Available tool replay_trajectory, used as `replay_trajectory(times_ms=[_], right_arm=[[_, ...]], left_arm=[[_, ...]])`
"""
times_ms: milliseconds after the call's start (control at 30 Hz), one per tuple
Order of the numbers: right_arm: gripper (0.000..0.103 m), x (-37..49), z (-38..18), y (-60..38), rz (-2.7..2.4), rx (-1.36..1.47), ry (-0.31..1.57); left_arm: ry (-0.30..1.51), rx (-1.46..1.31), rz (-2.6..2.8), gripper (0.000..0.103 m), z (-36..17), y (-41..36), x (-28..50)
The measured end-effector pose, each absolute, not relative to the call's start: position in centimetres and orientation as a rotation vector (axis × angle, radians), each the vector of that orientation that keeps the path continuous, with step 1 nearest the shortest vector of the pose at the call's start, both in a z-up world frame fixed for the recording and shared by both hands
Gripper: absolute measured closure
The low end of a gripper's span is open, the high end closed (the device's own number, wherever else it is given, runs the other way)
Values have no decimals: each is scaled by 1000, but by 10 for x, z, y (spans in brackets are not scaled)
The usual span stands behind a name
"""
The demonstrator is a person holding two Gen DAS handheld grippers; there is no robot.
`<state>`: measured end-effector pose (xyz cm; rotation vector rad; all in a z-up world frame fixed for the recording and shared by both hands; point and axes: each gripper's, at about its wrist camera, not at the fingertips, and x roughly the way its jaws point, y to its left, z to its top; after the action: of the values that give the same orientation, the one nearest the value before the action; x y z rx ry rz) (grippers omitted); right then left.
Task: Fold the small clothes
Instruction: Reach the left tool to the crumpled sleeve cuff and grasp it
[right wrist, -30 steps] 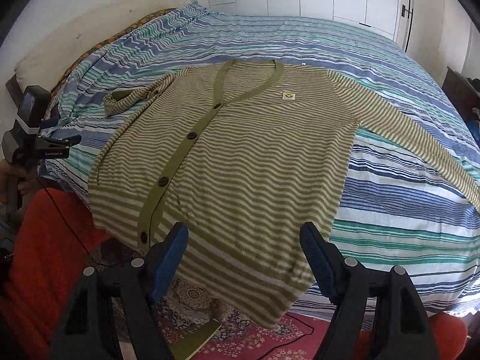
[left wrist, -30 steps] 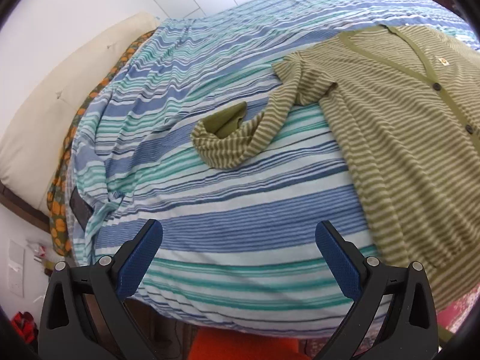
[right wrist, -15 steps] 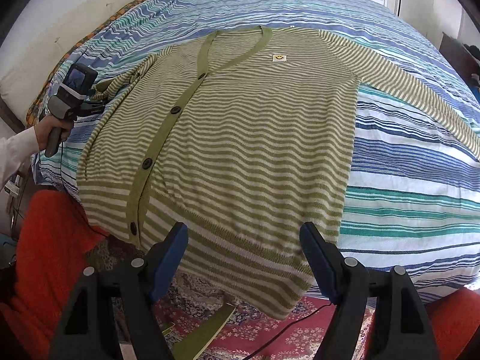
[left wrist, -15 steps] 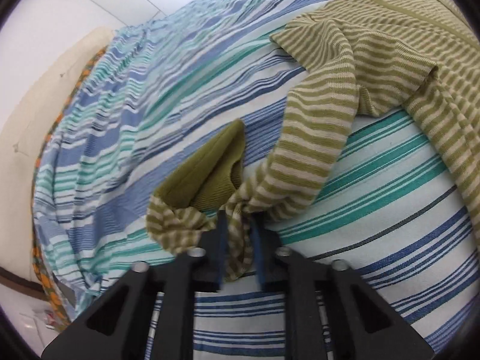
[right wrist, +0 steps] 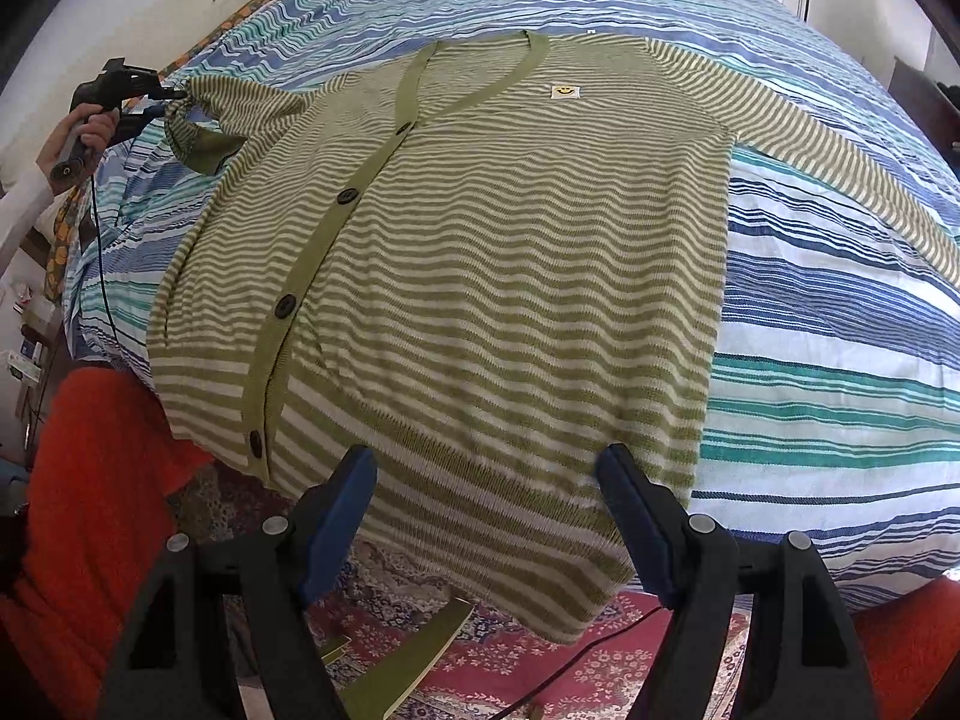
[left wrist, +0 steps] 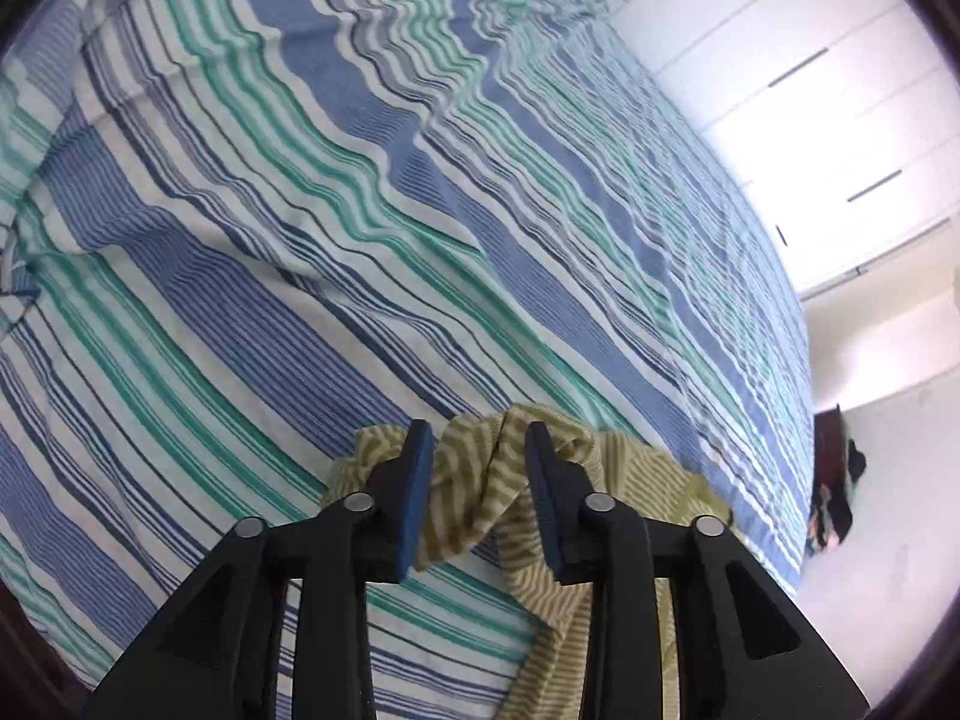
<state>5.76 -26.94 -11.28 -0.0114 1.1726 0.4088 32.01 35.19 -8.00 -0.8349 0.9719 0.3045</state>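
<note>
The green-and-cream striped cardigan [right wrist: 480,252] lay buttoned and face up across the blue-and-teal striped bedspread [right wrist: 840,312], its hem hanging over the near edge of the bed. The right gripper [right wrist: 486,516] hovered just above that hem, fingers spread wide, nothing between them.

Over on the far side, the right wrist view caught the left gripper [right wrist: 150,96] in the person's left hand [right wrist: 90,135], lifted off the bed with the cardigan's bunched sleeve [right wrist: 207,120] trailing from its tip. Whether the blue pads truly pinched the cloth could not be told from there.

The left wrist view settled it: the left gripper [left wrist: 479,468] had crumpled striped sleeve fabric [left wrist: 474,480] filling the narrow gap between its fingers, the cloth gathered and draping down below them. Beyond it, only rumpled bedspread [left wrist: 360,210] and white wardrobe doors [left wrist: 810,78].

Only the right wrist view showed the dark buttons down the placket, the small smiley patch [right wrist: 564,91] near the neckline, the other sleeve stretched flat to the right, and the patterned red rug [right wrist: 540,660] beneath the bed edge.
</note>
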Motion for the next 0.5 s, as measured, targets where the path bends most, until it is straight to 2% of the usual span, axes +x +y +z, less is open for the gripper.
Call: replay_trajectory(times_ms=[33,167,267,500], right_arm=[[27,58,-111,-270,407,-12,1167],[27,56,-109,-275,395,-4,1162],[27,58,-114,-277,391,4,1180],[27,57,-121,-262,415,-52,1197]], left_arm=[[979,-862,356,40,-90,360,316],[963,-973,383,39,-127,386,281],[995,-941,398,36,-145,385,256],[967,-918,348,35,-173,354,267]])
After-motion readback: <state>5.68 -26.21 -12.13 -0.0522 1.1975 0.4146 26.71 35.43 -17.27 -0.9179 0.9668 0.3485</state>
